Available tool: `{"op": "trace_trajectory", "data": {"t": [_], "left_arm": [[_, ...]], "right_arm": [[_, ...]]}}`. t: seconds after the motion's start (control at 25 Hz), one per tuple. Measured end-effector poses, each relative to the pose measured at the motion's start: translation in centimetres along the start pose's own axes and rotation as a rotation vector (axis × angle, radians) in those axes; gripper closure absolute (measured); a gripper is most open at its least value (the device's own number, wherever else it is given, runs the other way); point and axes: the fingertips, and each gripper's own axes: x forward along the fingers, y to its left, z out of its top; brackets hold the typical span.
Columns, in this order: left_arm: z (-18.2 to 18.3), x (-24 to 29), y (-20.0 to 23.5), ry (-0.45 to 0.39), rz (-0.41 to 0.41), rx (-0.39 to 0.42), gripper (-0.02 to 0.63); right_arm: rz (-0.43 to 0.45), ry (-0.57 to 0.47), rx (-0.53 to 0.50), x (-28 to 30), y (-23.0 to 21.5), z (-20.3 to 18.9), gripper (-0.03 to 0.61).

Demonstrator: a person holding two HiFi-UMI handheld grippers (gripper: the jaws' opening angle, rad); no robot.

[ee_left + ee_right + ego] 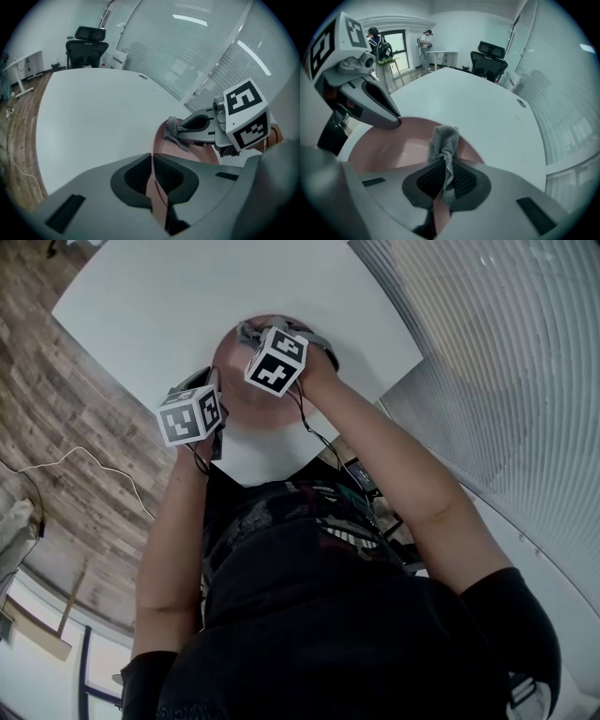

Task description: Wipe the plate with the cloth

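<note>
A pink plate (239, 401) lies on the white table (178, 296) just in front of me. My left gripper (151, 161) is shut on the plate's near rim (151, 187), which runs between its pads. My right gripper (445, 174) is shut on a grey knitted cloth (443, 143). The cloth hangs down onto the far side of the plate (389, 150). From the left gripper view the right gripper (185, 126) points into the plate with the cloth (172, 130) bunched at its tip. In the head view the marker cubes (277, 360) cover both sets of jaws.
The table's curved edge meets a wooden floor (56, 427) on the left, where a thin cable lies. A ribbed glass wall (487, 352) runs along the right. A black office chair (487, 56) stands at the table's far end. People stand by a window (379, 47).
</note>
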Motion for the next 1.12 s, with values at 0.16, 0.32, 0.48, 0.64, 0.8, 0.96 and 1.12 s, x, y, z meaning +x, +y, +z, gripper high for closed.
{"op": "trace_trajectory", "data": {"t": [0.16, 0.32, 0.48, 0.64, 0.8, 0.96, 1.12], "left_arm": [[0.2, -0.3, 0.0, -0.004, 0.002, -0.017, 0.584], [0.2, -0.1, 0.5, -0.015, 0.008, -0.042, 0.586], [0.2, -0.1, 0.6, -0.021, 0.012, -0.053, 0.586], [0.2, -0.2, 0.6, -0.031, 0.015, -0.063, 0.586], [0.5, -0.5, 0.8, -0.037, 0.019, -0.069, 0.584], [0.4, -0.3, 1.2, -0.030, 0.005, -0.092, 0.584], [0.1, -0.5, 1.2, -0.021, 0.008, -0.089, 0.584]], "right_arm": [[0.077, -0.060, -0.058, -0.1, 3.7, 2.6, 0.541], [0.166, -0.091, -0.085, 0.0, 7.5, 3.5, 0.541], [0.222, -0.108, -0.073, -0.3, 10.0, 2.9, 0.541], [0.282, -0.112, -0.109, -1.1, 12.9, 1.6, 0.541], [0.347, -0.080, -0.145, -2.2, 15.4, -0.5, 0.541], [0.409, 0.001, -0.122, -2.9, 16.4, -3.8, 0.541], [0.411, 0.106, -0.118, -3.9, 15.1, -7.3, 0.541]]}}
